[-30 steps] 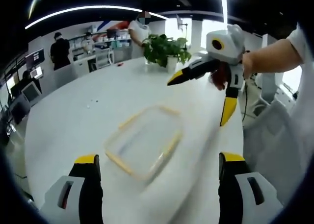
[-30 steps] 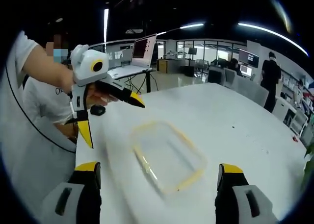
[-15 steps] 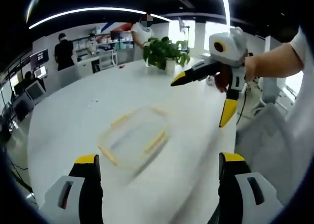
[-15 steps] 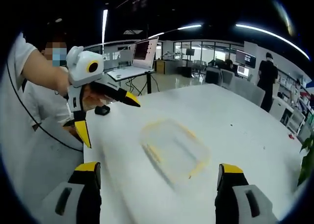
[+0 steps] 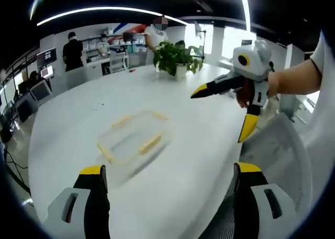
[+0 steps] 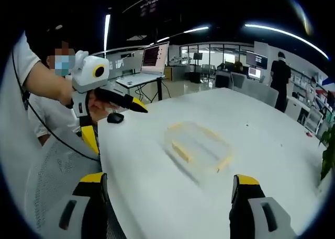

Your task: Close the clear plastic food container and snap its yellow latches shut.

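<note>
Left gripper view, nearest first: the left gripper (image 5: pixel 170 197) has its yellow-tipped fingers (image 5: pixel 93 171) spread wide at the bottom edge, nothing between them, hanging over the near side of the big white table (image 5: pixel 78 118). A bit further out the clear container (image 5: pixel 132 138) sits flat on the table, well apart from both grippers, with yellow latches (image 5: pixel 151 143) along its edges. It's motion-blurred, so I honestly can't tell if the lid is seated or if any latch is snapped down. Off to the right, the right gripper (image 5: pixel 238 105) is held up in the air by a hand (image 5: pixel 251 92), its fingers gaping apart and holding nothing. Past that there's a potted plant (image 5: pixel 177 57) at the far side of the table, and people standing by desks in the background.

Right gripper view is the same story from the other side: own fingers (image 6: pixel 95 179) wide open and empty at the bottom, container (image 6: pixel 200 146) out in the middle of the table (image 6: pixel 261 145), the left gripper (image 6: pixel 107 118) coming in from the left, wide open too. A small dark mouse-like thing (image 6: pixel 115 117) lies on the table near it, and a laptop (image 6: pixel 149 61) sits on a stand behind.
</note>
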A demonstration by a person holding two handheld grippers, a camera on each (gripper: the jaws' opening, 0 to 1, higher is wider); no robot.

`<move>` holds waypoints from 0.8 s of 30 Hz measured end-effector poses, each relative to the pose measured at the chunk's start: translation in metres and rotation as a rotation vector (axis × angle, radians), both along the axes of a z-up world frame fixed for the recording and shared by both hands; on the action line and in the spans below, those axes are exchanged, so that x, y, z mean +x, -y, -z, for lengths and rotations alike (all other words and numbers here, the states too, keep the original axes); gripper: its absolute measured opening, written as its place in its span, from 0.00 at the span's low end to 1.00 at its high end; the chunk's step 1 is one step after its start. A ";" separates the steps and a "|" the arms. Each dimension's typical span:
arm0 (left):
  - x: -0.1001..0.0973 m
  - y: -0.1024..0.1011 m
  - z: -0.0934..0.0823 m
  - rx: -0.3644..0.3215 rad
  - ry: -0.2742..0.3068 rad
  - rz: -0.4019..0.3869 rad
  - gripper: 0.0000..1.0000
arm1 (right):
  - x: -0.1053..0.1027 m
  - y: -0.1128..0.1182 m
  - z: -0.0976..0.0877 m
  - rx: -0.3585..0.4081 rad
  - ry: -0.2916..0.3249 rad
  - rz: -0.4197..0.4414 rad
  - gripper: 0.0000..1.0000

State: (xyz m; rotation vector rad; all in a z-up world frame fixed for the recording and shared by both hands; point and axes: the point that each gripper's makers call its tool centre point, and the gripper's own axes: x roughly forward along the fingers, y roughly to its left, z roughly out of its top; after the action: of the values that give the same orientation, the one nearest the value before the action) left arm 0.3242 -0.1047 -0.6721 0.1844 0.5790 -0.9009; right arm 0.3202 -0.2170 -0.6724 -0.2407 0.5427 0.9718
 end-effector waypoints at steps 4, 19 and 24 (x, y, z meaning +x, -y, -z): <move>-0.010 0.001 0.001 0.011 0.001 0.006 0.99 | -0.006 0.003 -0.006 0.019 0.003 0.013 0.99; -0.034 -0.010 0.004 0.013 -0.027 -0.050 0.99 | -0.033 0.004 -0.011 0.062 0.004 0.042 0.99; -0.043 -0.012 0.002 0.002 -0.031 -0.064 0.99 | -0.042 0.003 -0.009 0.061 0.002 0.041 0.99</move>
State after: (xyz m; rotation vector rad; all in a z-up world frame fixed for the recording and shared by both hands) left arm 0.2812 -0.0931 -0.6738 0.1524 0.6117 -0.8422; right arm 0.2781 -0.2204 -0.6635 -0.1750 0.5134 0.9469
